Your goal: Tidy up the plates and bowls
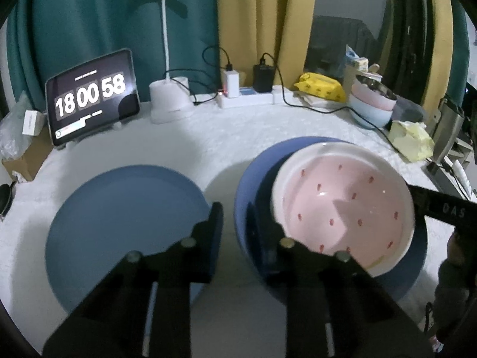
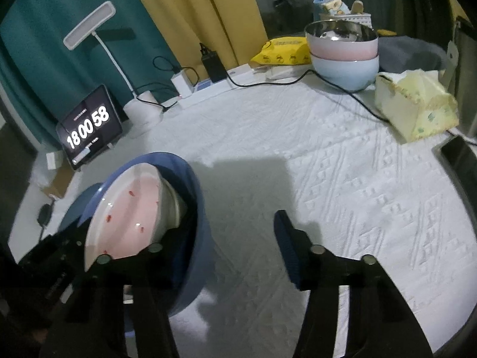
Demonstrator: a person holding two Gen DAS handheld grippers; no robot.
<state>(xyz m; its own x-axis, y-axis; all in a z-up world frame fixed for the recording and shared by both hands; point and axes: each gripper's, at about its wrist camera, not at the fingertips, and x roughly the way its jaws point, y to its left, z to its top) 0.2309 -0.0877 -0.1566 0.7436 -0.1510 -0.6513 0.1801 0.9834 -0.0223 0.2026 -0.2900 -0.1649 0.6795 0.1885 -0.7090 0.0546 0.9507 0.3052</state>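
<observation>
White textured tablecloth is covering the desk. Pink strawberry bowl is sitting tilted inside the blue bowl, just right of the blue plate. Left gripper is pinching the blue bowl's rim; right gripper is hanging open beside it, gripping nothing.

Both views are dim, with a cool grey-blue cast. The tablet clock glows, its digits slightly blown out. Beyond it, curtains bend along the dark fisheye border. Soft shadows fall across the white tablecloth. Foreground edges show motion blur.
</observation>
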